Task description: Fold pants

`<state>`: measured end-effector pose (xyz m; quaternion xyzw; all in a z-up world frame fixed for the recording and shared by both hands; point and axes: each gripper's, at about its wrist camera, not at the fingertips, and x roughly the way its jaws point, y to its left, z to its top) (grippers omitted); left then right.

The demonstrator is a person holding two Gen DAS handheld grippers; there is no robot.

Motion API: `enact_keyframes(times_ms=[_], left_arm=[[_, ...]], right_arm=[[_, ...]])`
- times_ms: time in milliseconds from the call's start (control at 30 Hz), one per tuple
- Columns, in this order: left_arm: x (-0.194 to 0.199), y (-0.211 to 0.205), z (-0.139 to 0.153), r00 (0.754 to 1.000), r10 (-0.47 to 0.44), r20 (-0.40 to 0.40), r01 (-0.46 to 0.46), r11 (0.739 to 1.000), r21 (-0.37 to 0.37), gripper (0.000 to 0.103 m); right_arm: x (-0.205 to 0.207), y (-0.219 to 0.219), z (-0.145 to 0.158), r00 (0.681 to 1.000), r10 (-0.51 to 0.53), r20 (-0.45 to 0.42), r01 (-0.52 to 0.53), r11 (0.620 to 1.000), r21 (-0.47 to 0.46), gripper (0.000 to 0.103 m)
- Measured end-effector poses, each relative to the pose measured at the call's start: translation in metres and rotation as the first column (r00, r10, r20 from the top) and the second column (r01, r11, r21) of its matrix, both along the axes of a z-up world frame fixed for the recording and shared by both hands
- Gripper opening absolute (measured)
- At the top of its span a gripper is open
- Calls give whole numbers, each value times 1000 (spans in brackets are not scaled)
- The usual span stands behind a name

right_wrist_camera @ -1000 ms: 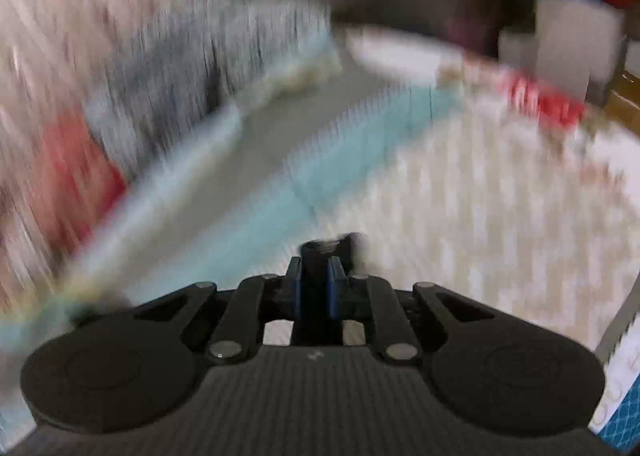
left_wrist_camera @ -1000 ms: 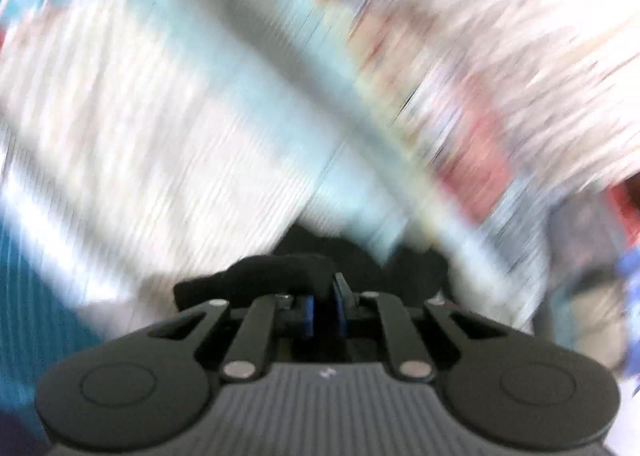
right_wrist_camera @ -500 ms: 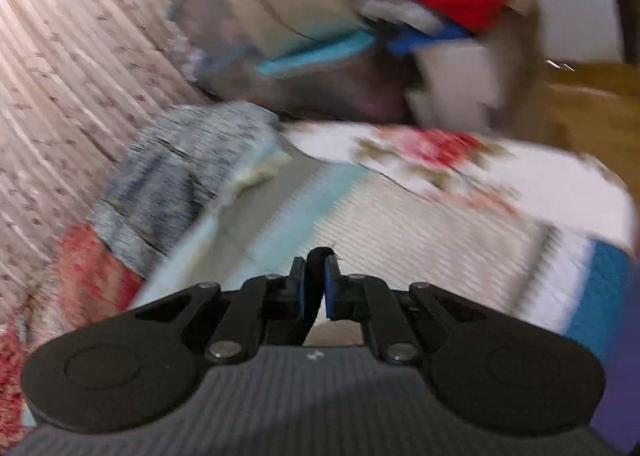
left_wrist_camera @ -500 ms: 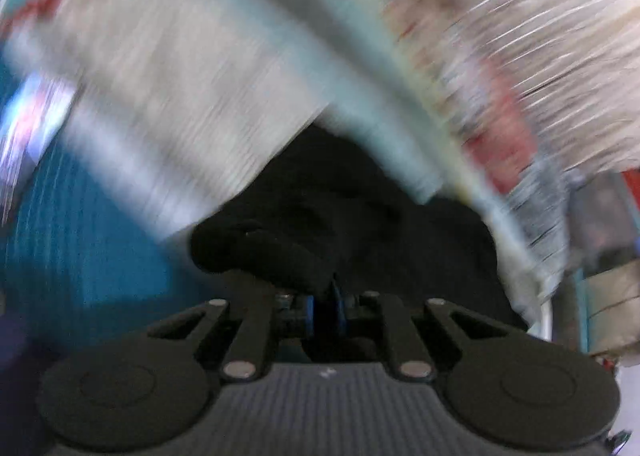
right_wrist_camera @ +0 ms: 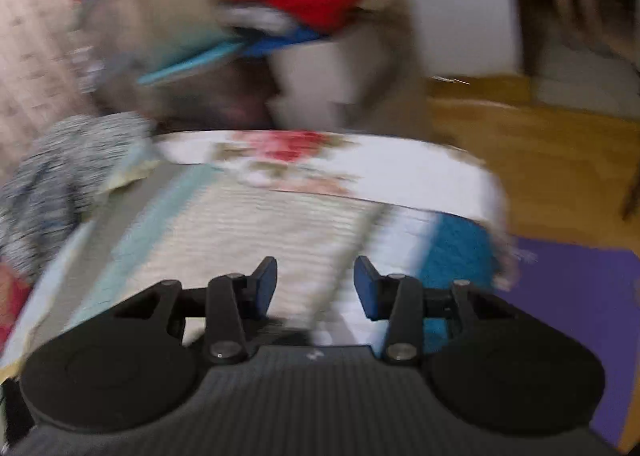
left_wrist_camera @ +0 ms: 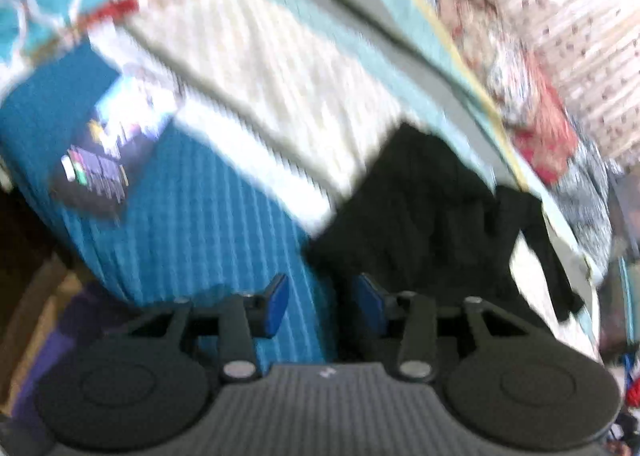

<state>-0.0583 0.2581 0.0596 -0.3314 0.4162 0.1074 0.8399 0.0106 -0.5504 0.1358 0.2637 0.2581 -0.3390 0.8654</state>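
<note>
We work over a bed [left_wrist_camera: 248, 68] spread with a striped coverlet of cream, pale blue and teal, its far end under a floral sheet [right_wrist_camera: 360, 172] with a blurred heap of clothes [right_wrist_camera: 288, 12] beyond. The black pants [left_wrist_camera: 432, 224] lie on the coverlet ahead and to the right of our left gripper [left_wrist_camera: 322, 302], bunched into a dark mass with one strip trailing off toward the bed's right edge. A dark phone-like object [left_wrist_camera: 94, 180] rests on the teal stripe to the left. Both tools are empty: the left gripper's jaws stand well apart above the teal cloth just beside the pants, and our right gripper [right_wrist_camera: 316, 284] hangs equally wide over the cream stripe, no fabric between its blue pads [right_wrist_camera: 266, 284]. We judge a fold has been laid and let go; next, both tools must find fresh edges to grip.
</note>
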Motion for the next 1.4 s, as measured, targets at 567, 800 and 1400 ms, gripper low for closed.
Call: enact_keyframes(times_ms=[567, 800, 1400], left_arm=[[322, -101, -66, 933, -322, -159, 356, 888, 292, 56], [291, -82, -37, 945, -318, -74, 324, 885, 336, 10], [318, -118, -74, 912, -377, -165, 408, 777, 480, 38]], right_arm=[[239, 179, -91, 762, 613, -208, -623, 782, 23, 36], [202, 118, -15, 884, 459, -89, -466, 851, -242, 26], [150, 28, -50, 959, 211, -190, -242, 957, -160, 75]])
